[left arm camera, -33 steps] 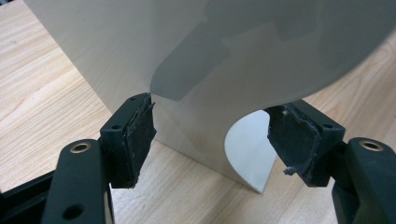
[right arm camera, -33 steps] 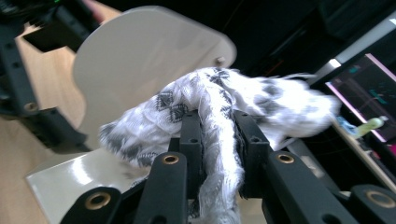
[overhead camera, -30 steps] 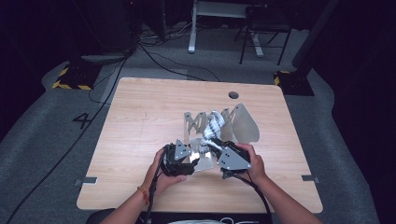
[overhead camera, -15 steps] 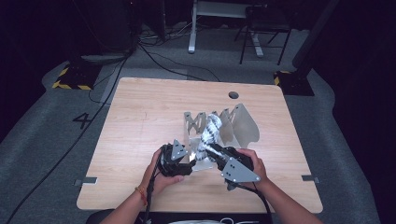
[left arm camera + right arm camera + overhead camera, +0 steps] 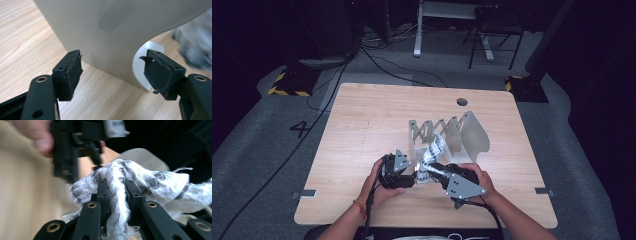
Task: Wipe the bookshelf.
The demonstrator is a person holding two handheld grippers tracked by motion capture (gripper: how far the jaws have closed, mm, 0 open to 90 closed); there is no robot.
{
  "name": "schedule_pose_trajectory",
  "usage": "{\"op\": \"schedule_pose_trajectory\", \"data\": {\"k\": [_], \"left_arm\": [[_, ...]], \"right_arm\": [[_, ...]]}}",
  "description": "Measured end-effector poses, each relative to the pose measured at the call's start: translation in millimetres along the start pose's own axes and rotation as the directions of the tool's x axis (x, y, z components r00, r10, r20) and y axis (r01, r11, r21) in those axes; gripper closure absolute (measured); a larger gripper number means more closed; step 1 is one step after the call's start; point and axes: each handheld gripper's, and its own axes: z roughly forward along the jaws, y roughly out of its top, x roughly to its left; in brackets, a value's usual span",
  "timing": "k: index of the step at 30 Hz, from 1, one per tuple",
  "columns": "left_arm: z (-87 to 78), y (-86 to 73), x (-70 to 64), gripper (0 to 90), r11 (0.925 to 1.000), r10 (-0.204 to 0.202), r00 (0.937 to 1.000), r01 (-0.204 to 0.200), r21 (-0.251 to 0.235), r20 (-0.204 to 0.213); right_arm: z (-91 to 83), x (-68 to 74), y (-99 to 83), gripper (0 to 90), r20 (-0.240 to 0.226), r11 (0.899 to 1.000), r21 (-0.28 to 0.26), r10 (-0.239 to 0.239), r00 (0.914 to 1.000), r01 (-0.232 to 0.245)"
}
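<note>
I worked at one wooden table (image 5: 362,130), and everything I place here I place against the one grey metal rack (image 5: 472,132) standing on it, an accordion-linked stand with several upright plates. Its nearest plate (image 5: 105,37) rose just beyond my left jaws.

My biggest worry was the rack itself. It looked light and free-standing, and I judged that a tug on the cloth while part of it lay against the rack could drag the rack across the table or tip a plate over. The next risk was the cloth slipping: my right gripper (image 5: 117,192) had its jaws nearly closed on only a narrow twisted fold of the white patterned cloth (image 5: 150,180), so a sharp pull might have stripped it free. Loose threads at its frayed edge could also have snagged on the rack's thin edges. The smallest risk was my left gripper (image 5: 112,70) knocking the near plate, since its jaws stood wide and empty right in front of it.

The cloth hung at the rack's near side, bunched between my two grippers and lifted in the right one.

Counted: one table, one rack, one cloth, two grippers, and my two hands, left (image 5: 379,187) and right (image 5: 479,177).
</note>
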Motion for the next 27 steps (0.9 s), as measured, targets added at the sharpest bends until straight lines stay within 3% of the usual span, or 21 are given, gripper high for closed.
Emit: {"op": "schedule_pose_trajectory", "data": {"k": [5, 8, 10, 14, 18, 24, 27], "left_arm": [[1.5, -2.8, 4.2, 29.8, 0.9993, 0.012, 0.9999, -0.012, 0.034, -0.012], [2.5, -4.3, 7.2, 29.3, 0.9984, 0.022, 0.9997, -0.021, 0.053, -0.011], [3.2, -5.3, 7.3, 29.0, 0.9978, 0.025, 0.9997, -0.024, 0.062, -0.007], [5.6, -6.6, 6.3, 28.6, 0.9954, 0.043, 0.9991, -0.043, 0.086, 0.002], [7.6, -8.0, 5.2, 28.2, 0.9930, 0.055, 0.9984, -0.056, 0.104, 0.014], [11.7, -11.6, 4.9, 27.9, 0.9913, 0.060, 0.9981, -0.062, 0.117, 0.016], [15.9, -12.8, 4.1, 27.7, 0.9898, 0.061, 0.9974, -0.065, 0.127, 0.038]], "right_arm": [[3.0, 2.2, -5.8, 77.2, -0.028, 0.999, 0.034, -0.012, 0.9995, 0.013], [10.0, 0.2, -14.1, 77.1, -0.004, 0.995, 0.095, 0.021, 0.9998, -0.020], [14.4, -0.6, -20.0, 77.1, -0.012, 0.992, 0.114, 0.048, 0.9988, -0.046], [28.9, 1.7, -34.2, 77.0, -0.033, 0.979, 0.190, 0.085, 0.9959, -0.077], [42.2, 3.1, -48.4, 76.8, -0.036, 0.958, 0.256, 0.145, 0.9887, -0.132], [49.9, -0.3, -60.7, 76.1, -0.014, 0.932, 0.293, 0.227, 0.9738, -0.213], [52.3, 1.0, -64.0, 75.9, -0.024, 0.928, 0.289, 0.252, 0.9674, -0.234]]}}
